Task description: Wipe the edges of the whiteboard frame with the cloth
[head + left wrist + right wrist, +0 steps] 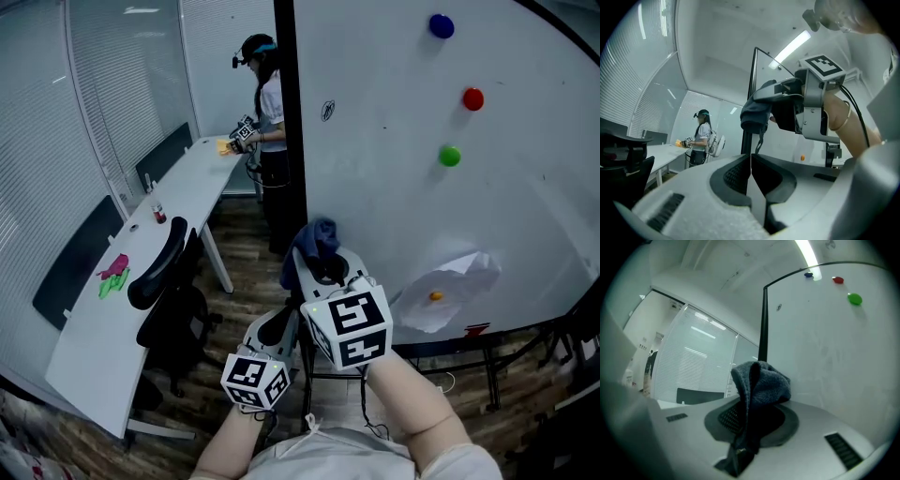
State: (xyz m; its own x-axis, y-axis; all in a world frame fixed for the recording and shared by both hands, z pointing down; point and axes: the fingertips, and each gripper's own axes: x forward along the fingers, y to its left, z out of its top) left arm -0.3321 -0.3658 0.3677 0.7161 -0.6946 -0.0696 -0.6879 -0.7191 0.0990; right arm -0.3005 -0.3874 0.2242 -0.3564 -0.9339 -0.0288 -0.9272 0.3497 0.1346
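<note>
Clamping a crumpled blue-grey terry cloth point(761, 385) between its jaws, the right gripper point(319, 262) is holding it just beside the whiteboard's black vertical frame edge point(289, 112). The left gripper point(751, 171) is hanging lower, nearer the person, jaws closed together on nothing.

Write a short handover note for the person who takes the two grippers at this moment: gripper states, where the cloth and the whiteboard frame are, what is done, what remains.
Right gripper: shut on the dark cloth, raised at the black left edge of the whiteboard frame.
Left gripper: shut, empty, lower than the right one and beside it.
Done: the cloth is in the jaws and at the frame. Contact cannot be confirmed, nor any wiped part.
Left: wipe along all the frame edges.
</note>
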